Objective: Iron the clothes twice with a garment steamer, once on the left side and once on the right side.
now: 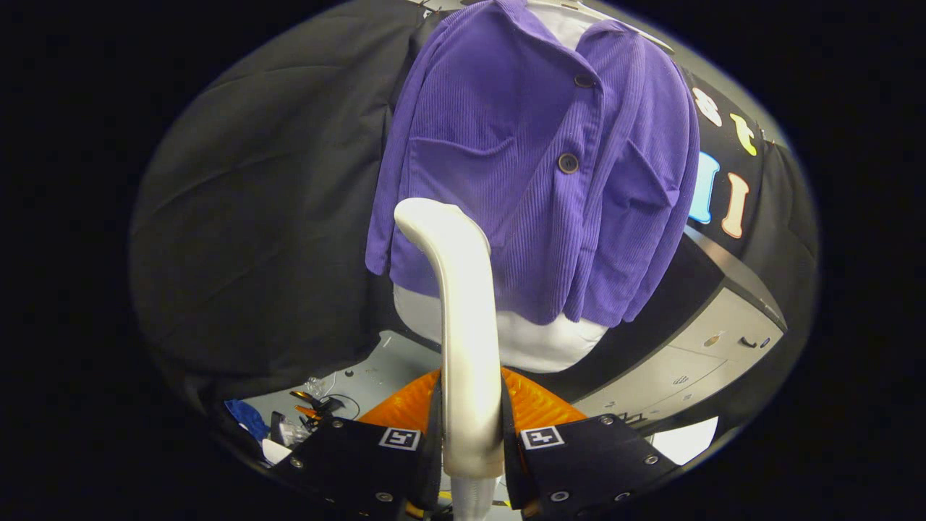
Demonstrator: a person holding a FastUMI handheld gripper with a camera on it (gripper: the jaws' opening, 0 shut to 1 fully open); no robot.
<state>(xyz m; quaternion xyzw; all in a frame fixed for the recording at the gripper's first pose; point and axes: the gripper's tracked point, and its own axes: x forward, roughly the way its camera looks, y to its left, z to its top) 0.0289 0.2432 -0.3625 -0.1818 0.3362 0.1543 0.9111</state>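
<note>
A purple corduroy jacket (535, 166) with dark buttons hangs over a white garment (542, 344) against the black cloth wall. My gripper (470, 427) is shut on the white garment steamer (463, 318), both fingers pressing its handle. The steamer rises from between the fingers and curves forward at its top. Its head sits in front of the jacket's lower left part, near the left pocket. Whether the head touches the fabric I cannot tell.
A grey cabinet (694, 354) with drawers stands to the right under the jacket. Small tools, cables and a blue cloth (249, 420) lie on the floor left of the fingers. Orange ribbed finger pads (535, 405) flank the steamer handle.
</note>
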